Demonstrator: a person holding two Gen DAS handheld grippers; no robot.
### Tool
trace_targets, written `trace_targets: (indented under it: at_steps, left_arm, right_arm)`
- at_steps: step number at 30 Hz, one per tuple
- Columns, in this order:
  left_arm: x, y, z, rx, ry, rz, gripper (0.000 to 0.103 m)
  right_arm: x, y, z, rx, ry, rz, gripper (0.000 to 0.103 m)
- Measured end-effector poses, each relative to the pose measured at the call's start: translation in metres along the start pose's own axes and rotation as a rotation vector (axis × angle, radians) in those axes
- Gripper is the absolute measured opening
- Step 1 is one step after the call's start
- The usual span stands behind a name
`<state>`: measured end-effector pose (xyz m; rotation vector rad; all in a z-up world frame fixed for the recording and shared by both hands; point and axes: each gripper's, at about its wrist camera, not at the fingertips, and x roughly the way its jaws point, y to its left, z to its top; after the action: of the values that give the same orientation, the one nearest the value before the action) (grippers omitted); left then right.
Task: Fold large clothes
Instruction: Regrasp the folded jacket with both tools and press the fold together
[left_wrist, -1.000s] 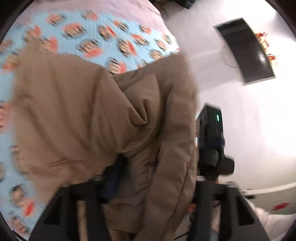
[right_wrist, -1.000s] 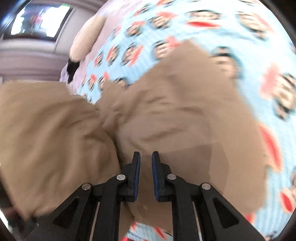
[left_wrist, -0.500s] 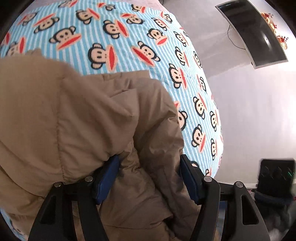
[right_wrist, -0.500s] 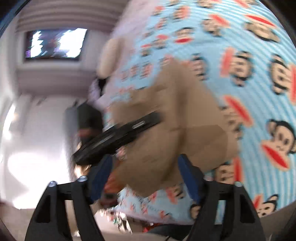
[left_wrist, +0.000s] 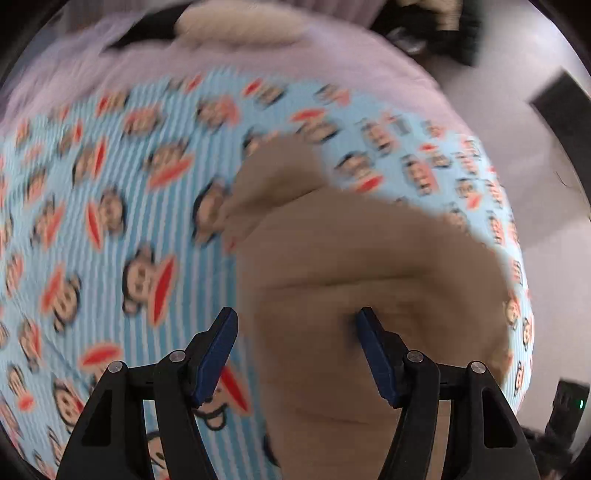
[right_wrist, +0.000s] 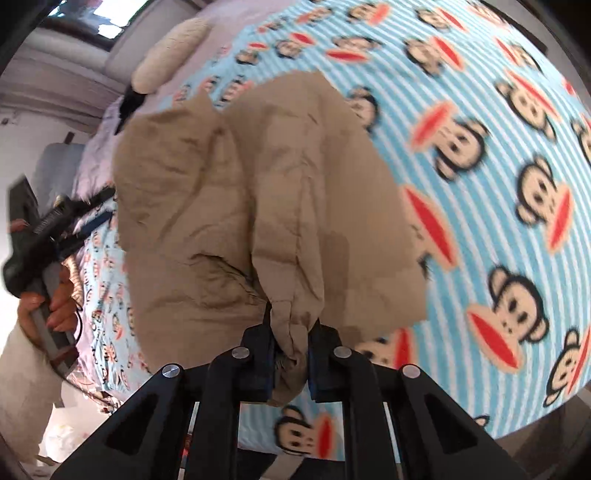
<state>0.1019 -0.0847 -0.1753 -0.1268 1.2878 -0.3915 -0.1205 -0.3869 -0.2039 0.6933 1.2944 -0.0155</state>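
Right wrist view: the right gripper (right_wrist: 290, 354), its jaws just closed, pinches a bunched edge of the tan jacket (right_wrist: 258, 206) on the monkey-print bedspread (right_wrist: 498, 184). The left gripper (left_wrist: 295, 350) seems open over blurred fabric. Mid-fold; next, carry the edge across.

1. Left wrist view: rides on the left gripper (left_wrist: 295, 332), looks steeply down along its fingers, close over the tan jacket (left_wrist: 354, 258) on the monkey-print blanket (left_wrist: 110, 221)
2. Right wrist view: same mounting on the right gripper (right_wrist: 290, 354), steeply down, close to the cloth
3. Shared: jacket, blanket; the right view also catches the other handheld unit at its left edge
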Motion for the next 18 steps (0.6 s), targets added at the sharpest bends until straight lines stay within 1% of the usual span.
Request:
trace_targets:
  at_steps: [1,2,3,5,6,7,9,10,11,12,13,15,16,18]
  left_arm:
    - [0.010,0.002,-0.002,-0.031,0.015,-0.029,0.067]
    - [0.017,-0.002,-0.002,-0.044,0.022,-0.035,0.067]
    - [0.026,-0.016,-0.002,-0.026,0.021,-0.041,0.068]
    - [0.035,-0.043,-0.005,0.041,0.012,-0.011,0.068]
    - [0.039,-0.053,-0.006,0.058,0.009,-0.001,0.070]
    - [0.042,-0.061,-0.005,0.071,0.010,0.002,0.072]
    - [0.044,-0.067,-0.004,0.069,0.011,0.005,0.072]
    - [0.043,-0.066,-0.003,0.067,0.013,0.003,0.072]
    - [0.044,-0.063,-0.002,0.062,0.014,-0.001,0.072]
    - [0.042,-0.061,-0.003,0.057,0.015,-0.006,0.072]
    - [0.045,-0.062,-0.005,0.053,0.016,-0.007,0.072]
    - [0.044,-0.059,-0.007,0.045,0.017,-0.007,0.072]
    - [0.041,-0.058,-0.008,0.043,0.018,-0.004,0.072]
    - [0.039,-0.057,-0.007,0.041,0.019,0.003,0.072]
  right_arm:
    - [0.001,-0.005,-0.002,0.007,0.006,-0.003,0.014]
    - [0.008,-0.012,-0.004,0.012,0.019,-0.012,0.014]
    - [0.012,-0.017,-0.007,0.011,0.034,-0.025,0.014]
    - [0.017,-0.026,-0.003,0.034,0.064,-0.033,0.014]
    - [0.011,-0.032,-0.001,0.062,0.055,-0.015,0.014]
    - [0.002,-0.036,0.001,0.083,0.039,0.004,0.017]
    - [-0.039,-0.042,0.008,0.097,-0.051,0.065,0.019]
    - [-0.056,-0.039,0.016,0.082,-0.091,0.096,0.026]
    - [-0.069,-0.037,0.022,0.068,-0.116,0.120,0.051]
    - [-0.079,-0.034,0.029,0.057,-0.135,0.142,0.064]
    - [-0.084,-0.029,0.038,0.041,-0.149,0.173,0.074]
    - [-0.072,-0.021,0.062,0.022,-0.124,0.234,0.074]
    - [-0.056,-0.019,0.073,0.035,-0.110,0.258,0.074]
    - [-0.021,-0.023,0.088,0.090,-0.051,0.293,0.074]
